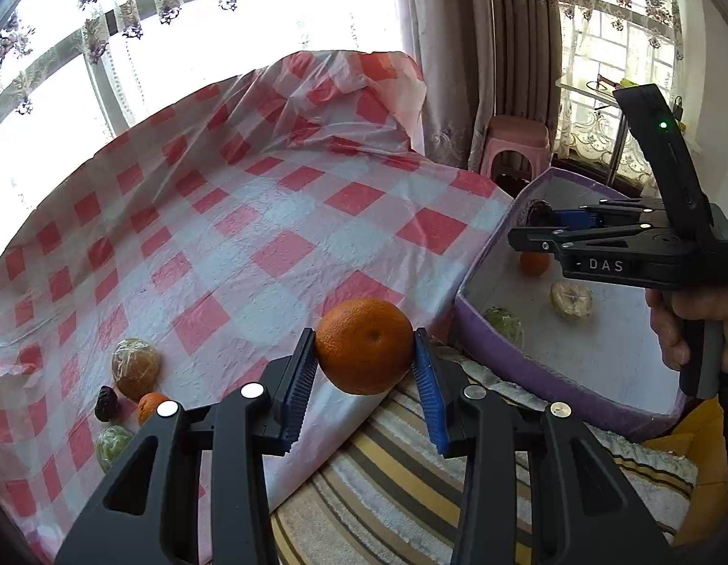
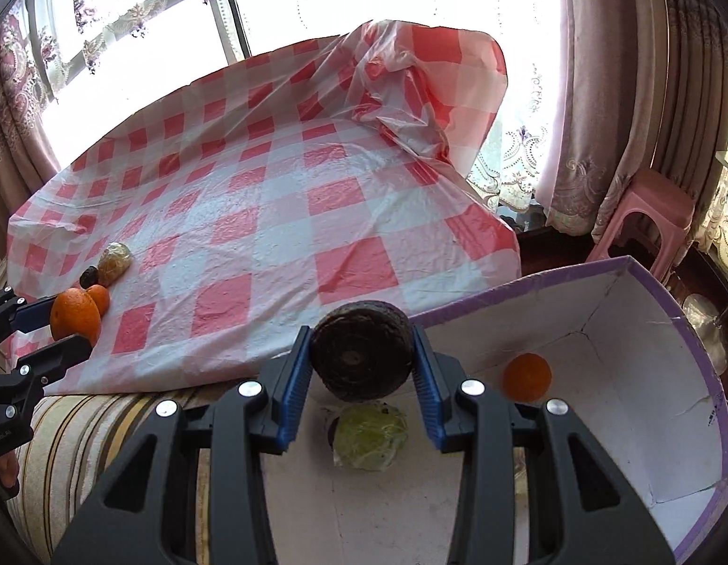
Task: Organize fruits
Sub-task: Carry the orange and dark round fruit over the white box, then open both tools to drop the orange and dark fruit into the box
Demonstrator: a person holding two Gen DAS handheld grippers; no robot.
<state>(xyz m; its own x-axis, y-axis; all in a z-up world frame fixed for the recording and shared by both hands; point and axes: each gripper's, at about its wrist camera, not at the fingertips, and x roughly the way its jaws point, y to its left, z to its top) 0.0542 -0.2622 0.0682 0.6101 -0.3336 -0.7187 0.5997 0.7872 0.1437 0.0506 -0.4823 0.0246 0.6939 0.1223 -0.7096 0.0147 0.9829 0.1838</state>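
Observation:
My left gripper (image 1: 365,367) is shut on a big orange (image 1: 364,346), held above the table's near edge; it also shows in the right wrist view (image 2: 74,318). My right gripper (image 2: 362,367) is shut on a dark round fruit (image 2: 361,351) over the purple-rimmed box (image 2: 665,325), also seen in the left wrist view (image 1: 540,214). In the box lie a small orange (image 2: 526,376) and a wrapped green fruit (image 2: 369,435). On the checked cloth (image 1: 270,235) lie a wrapped brown fruit (image 1: 135,367), a dark fruit (image 1: 105,404), a small orange (image 1: 149,406) and a wrapped green fruit (image 1: 110,445).
A striped cushion (image 1: 401,494) lies below the table's edge beside the box. A pink stool (image 1: 517,143) stands by the curtains behind. The cloth bunches up into a mound (image 2: 411,80) at the far side of the table.

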